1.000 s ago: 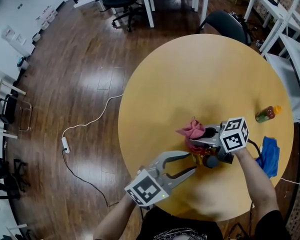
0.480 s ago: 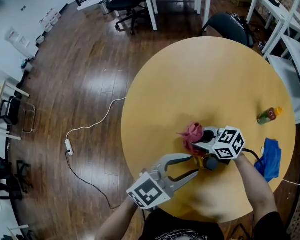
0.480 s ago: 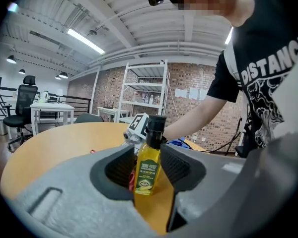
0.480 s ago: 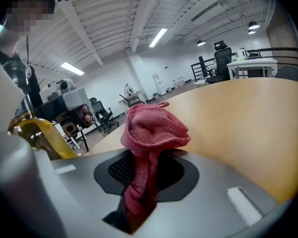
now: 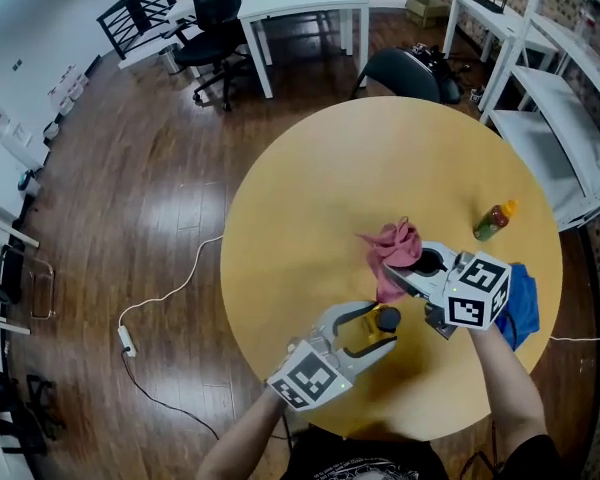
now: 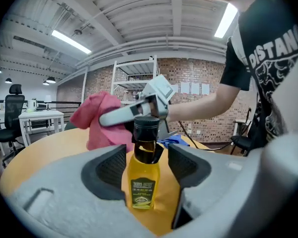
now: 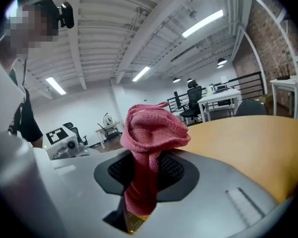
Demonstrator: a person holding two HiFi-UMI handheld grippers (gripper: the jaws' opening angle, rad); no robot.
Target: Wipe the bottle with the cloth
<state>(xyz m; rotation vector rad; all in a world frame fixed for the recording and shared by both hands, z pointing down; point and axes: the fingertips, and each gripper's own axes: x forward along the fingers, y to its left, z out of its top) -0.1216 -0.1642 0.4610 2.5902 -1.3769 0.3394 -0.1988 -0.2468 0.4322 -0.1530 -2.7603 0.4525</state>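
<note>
A yellow bottle (image 6: 141,182) with a black cap is seen upright on the round table (image 5: 330,188), near the edge closest to the person. It is placed between the 2 jaws of the left gripper (image 5: 378,330). Those jaws have just been opening and are now spread wide. In the left gripper view a clear gap is seen between the bottle and the pad on the picture's right, while the other of the 2 pads (image 6: 109,170) is just beside the bottle, with no squeeze to be made out.

The right gripper (image 7: 146,177) is closed on a pink cloth (image 7: 151,128). The cloth is pinched between its pads, with a bunched end standing out past the jaw tips and a shorter end hanging below. In the head view the cloth is held just above and beyond the bottle's cap; whether it touches the bottle cannot be told.

A blue cloth (image 5: 523,303) is partly covered by the right gripper's marker cube. A green bottle (image 5: 492,221) is set well apart, toward the table's right side.
</note>
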